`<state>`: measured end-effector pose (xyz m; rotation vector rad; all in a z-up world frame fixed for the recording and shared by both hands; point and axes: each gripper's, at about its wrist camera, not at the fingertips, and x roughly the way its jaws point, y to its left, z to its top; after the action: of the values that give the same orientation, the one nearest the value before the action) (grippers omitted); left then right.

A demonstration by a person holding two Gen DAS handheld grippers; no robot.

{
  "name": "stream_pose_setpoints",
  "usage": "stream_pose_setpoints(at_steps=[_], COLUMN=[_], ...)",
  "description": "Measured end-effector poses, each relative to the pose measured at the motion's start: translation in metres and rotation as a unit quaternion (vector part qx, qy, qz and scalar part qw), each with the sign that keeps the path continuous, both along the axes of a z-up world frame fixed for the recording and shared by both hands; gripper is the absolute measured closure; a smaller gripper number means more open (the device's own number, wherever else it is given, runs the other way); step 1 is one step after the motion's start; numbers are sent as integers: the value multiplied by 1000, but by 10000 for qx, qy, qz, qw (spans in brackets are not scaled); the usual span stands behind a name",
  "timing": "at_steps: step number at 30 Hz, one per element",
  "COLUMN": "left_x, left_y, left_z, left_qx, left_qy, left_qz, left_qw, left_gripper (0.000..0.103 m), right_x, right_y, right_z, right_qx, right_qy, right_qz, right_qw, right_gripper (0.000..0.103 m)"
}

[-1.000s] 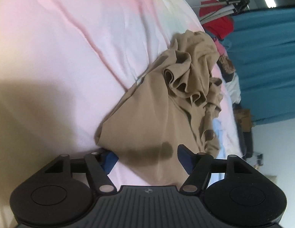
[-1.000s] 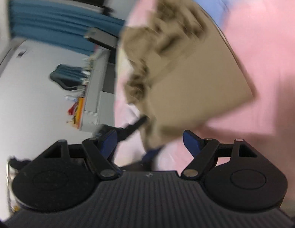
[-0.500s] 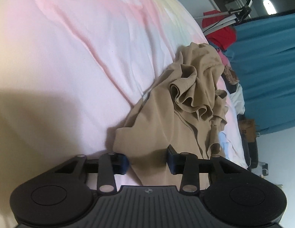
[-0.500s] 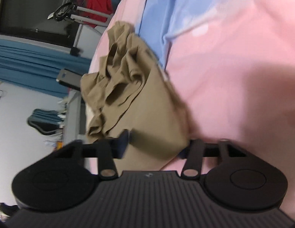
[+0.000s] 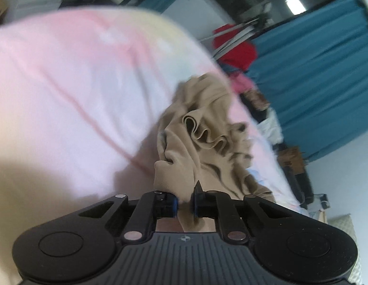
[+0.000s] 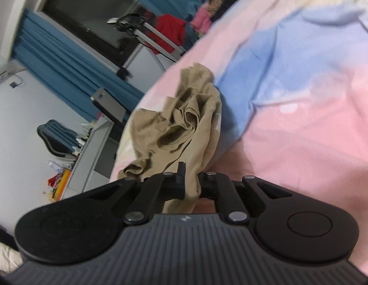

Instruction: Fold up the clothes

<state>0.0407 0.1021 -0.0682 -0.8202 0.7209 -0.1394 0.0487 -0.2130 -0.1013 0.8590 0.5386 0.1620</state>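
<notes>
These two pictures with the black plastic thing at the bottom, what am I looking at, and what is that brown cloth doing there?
Each picture comes from a camera mounted on a hand-held grasping tool; a person carries one in each hand. The black shape at the bottom is the tool itself, seen from behind its two fingers. One picture looks along the left tool, the other along the right tool. Ahead lies a bed with a pink and blue cover, and on it a crumpled tan garment. The left tool's jaws are closing on the cloth's near edge; the right tool is shut on it too. Blue curtains hang behind.

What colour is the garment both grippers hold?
Plain tan garment; clearest in the right wrist view.
</notes>
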Motion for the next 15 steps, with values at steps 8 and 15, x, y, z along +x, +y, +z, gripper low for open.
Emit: stream_pose_setpoints(at_steps=[8,15], left_x=[-87,-169], left_y=[14,15], left_z=[55,78], left_qx=[-639,-1147], left_qy=[-553,-552], left_qz=[-53,60], left_qw=[9964,9918], left_gripper=[92,91], right_x=[-71,-160], right_y=[-7,-18], right_z=[53,77], right_qx=[241,685], right_qy=[-343,-214], right_qz=[-116,-250], right_qw=[9991,9971], right_gripper=[95,95])
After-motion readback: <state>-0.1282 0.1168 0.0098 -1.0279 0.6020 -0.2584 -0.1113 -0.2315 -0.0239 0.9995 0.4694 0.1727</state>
